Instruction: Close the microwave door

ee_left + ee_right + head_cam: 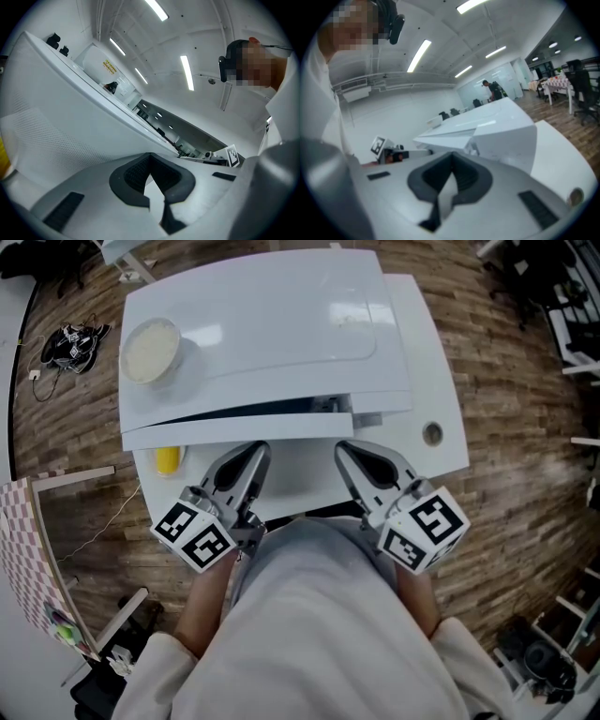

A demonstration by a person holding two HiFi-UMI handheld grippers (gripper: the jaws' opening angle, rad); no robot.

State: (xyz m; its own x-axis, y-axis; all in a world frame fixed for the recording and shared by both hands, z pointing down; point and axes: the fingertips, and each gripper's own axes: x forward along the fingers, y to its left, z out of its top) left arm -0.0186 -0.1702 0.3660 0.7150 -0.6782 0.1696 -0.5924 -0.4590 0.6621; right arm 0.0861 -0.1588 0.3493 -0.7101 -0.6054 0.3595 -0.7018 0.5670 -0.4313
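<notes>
A white microwave stands on a white table. Its door faces me and is slightly ajar, with a thin dark gap behind it. My left gripper and right gripper are held side by side close to my body. They point at the door from just short of it and touch nothing. Both are shut and empty. The left gripper view has the door's meshed face at its left, above the shut left gripper. Beyond the shut right gripper rises the microwave.
A round white bowl rests on the microwave's top left corner. A yellow object lies on the table under the door's left end. A cable hole is in the table at right. Wooden floor, a cable tangle and chairs surround the table.
</notes>
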